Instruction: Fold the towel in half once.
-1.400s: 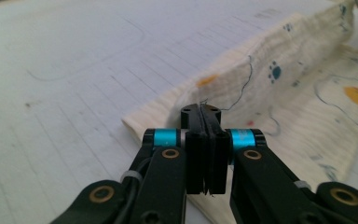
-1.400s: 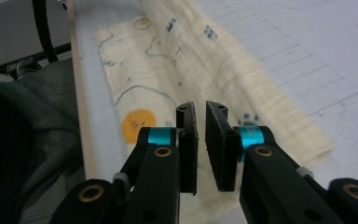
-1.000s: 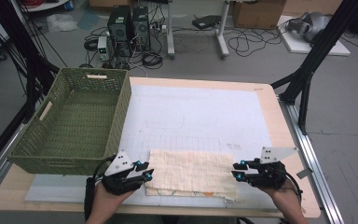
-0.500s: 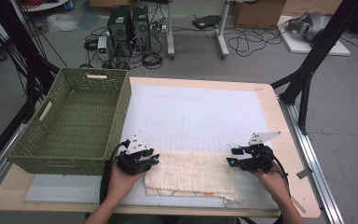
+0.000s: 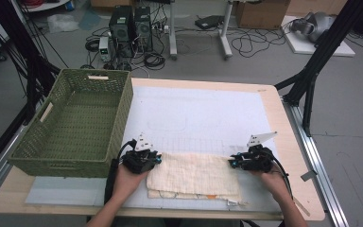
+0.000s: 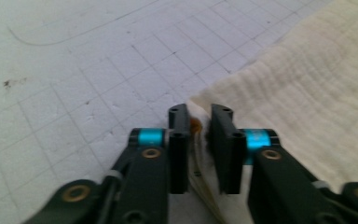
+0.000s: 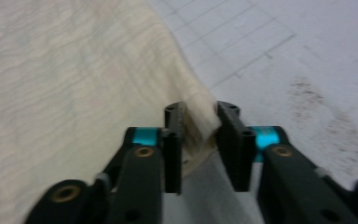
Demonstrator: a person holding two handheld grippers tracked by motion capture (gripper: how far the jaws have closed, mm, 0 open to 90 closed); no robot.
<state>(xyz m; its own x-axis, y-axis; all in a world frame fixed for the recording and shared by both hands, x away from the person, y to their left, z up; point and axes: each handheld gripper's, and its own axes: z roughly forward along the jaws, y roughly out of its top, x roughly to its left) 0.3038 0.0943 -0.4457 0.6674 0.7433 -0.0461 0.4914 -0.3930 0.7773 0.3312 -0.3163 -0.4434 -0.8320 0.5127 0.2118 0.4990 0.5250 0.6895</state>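
Note:
A cream cloth [image 5: 194, 176] lies folded on the white gridded mat near the table's front edge. My left gripper [image 5: 154, 159] is at the cloth's far left corner and my right gripper [image 5: 233, 162] at its far right corner. In the left gripper view the cloth [image 6: 307, 84] spreads to the right, and the left gripper [image 6: 199, 114] is shut on several thin layers of its corner. In the right gripper view the cloth [image 7: 74, 93] stretches away to the left. Its bunched corner is pinched in the right gripper [image 7: 200, 112].
A large green wicker basket [image 5: 121, 118] stands empty on the table's left side, close to my left hand. The white mat [image 5: 194, 113] covers the middle of the wooden table [image 5: 290, 142]. Black frame legs, computers and cables stand on the floor beyond.
Both grippers moved away from the person and slightly inward, from the cloth's near edge to its far edge, carrying the held corners over the cloth.

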